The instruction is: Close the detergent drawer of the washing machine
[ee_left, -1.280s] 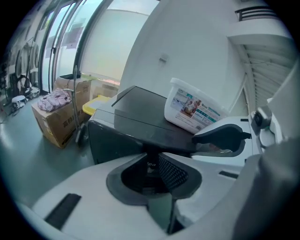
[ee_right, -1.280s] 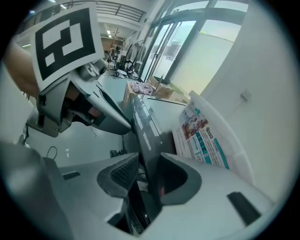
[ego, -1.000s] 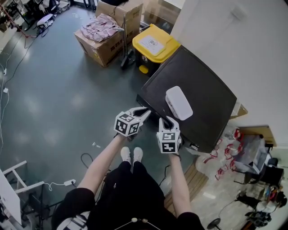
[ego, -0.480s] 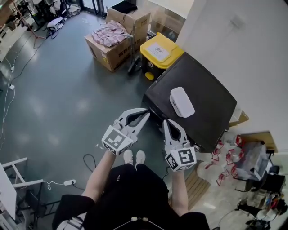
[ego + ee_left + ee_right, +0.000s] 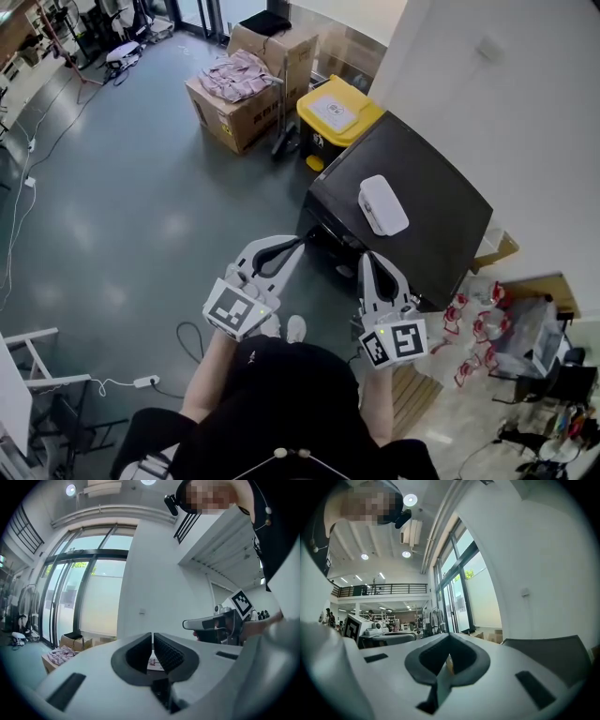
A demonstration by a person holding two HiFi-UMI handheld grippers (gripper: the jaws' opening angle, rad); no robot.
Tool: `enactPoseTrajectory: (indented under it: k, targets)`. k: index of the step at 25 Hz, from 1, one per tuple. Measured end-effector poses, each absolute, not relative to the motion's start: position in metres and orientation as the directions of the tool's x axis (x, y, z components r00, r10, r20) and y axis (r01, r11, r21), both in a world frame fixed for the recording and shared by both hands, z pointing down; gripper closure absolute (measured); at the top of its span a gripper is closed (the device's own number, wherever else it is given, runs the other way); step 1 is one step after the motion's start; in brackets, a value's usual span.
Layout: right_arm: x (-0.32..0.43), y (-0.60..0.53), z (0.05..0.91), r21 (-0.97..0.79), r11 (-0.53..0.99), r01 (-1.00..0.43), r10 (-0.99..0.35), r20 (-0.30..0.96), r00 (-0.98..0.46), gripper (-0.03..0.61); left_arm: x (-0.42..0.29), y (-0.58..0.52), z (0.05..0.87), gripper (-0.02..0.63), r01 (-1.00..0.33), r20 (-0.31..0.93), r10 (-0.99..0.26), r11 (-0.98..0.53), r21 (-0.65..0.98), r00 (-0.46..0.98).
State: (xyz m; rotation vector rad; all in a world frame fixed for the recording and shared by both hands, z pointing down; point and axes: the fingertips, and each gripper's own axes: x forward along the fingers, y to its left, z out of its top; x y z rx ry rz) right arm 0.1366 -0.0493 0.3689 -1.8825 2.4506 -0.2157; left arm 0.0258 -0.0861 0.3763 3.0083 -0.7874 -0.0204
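Note:
The black washing machine [image 5: 422, 202] stands against the white wall with a white box [image 5: 382, 204] on its top. Its front face [image 5: 328, 234] is dark from above, and I cannot make out the detergent drawer there. Both grippers are held level in front of the machine, touching nothing. My left gripper [image 5: 298, 246] [image 5: 153, 638] is closing, only a thin slit remains between its pads, and nothing is in it. My right gripper [image 5: 368, 259] [image 5: 448, 643] is shut and empty. Each gripper view shows the other gripper to the side.
A yellow-lidded bin [image 5: 336, 108] sits just behind the machine, beside cardboard boxes [image 5: 234, 94] holding clothes. Cables [image 5: 141, 380] trail over the grey floor on the left. Bags and clutter [image 5: 497, 323] crowd the right of the machine. The person's legs are below the grippers.
Both grippers have drawn back from the machine's front edge and risen toward the camera. Their jaws, apart a second ago, have come together.

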Motion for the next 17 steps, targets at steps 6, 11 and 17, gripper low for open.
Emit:
enactPoseTrajectory:
  k: [6, 11, 17]
  targets:
    - [0.142, -0.039, 0.364, -0.117, 0.227, -0.967, -0.971, 0.052, -0.234, 0.577, 0.008, -0.092, 0.376, 0.595, -0.547, -0.007, -0.55, -0.832, 0.096, 0.835]
    - [0.146, -0.036, 0.364, -0.119, 0.22, -0.968, -0.972, 0.057, -0.227, 0.577, 0.002, -0.096, 0.374, 0.595, -0.576, -0.013, -0.581, -0.809, 0.116, 0.814]
    - [0.149, -0.03, 0.365, -0.123, 0.203, -0.971, -0.975, 0.067, -0.212, 0.577, 0.001, -0.093, 0.372, 0.595, -0.579, -0.024, -0.587, -0.804, 0.136, 0.809]
